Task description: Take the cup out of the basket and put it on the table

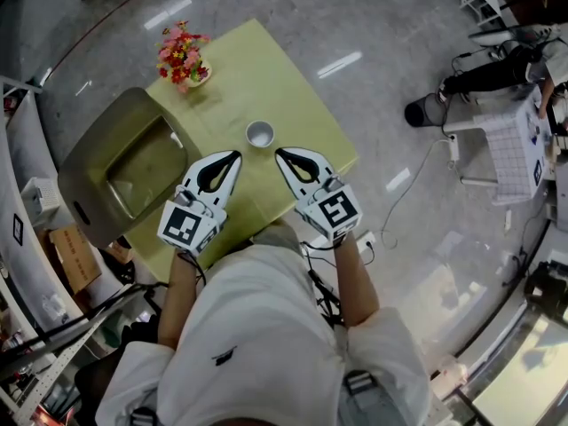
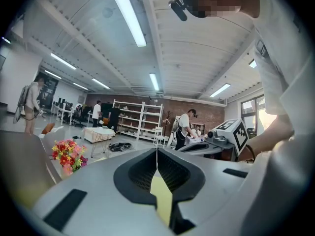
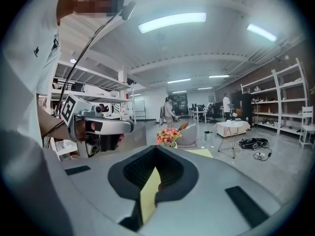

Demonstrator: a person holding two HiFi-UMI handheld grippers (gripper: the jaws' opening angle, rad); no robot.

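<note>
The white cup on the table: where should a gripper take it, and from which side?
Probably take the cup across its wall below the rim, from the person's side, where the left gripper and right gripper sit shut. It stands upright, mouth up, bare table around it; no handle shows.

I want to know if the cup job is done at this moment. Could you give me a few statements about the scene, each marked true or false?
1. The cup stands on the table, outside the basket. True.
2. The right gripper holds the cup. False: its jaws are shut on nothing, and the cup stands just ahead of both grippers.
3. The left gripper has its jaws together. True.
4. The flowers sit inside the basket. False: they stand at the table's far corner, outside the basket.
5. The cup lies on its side. False: it is upright, mouth up.
</note>
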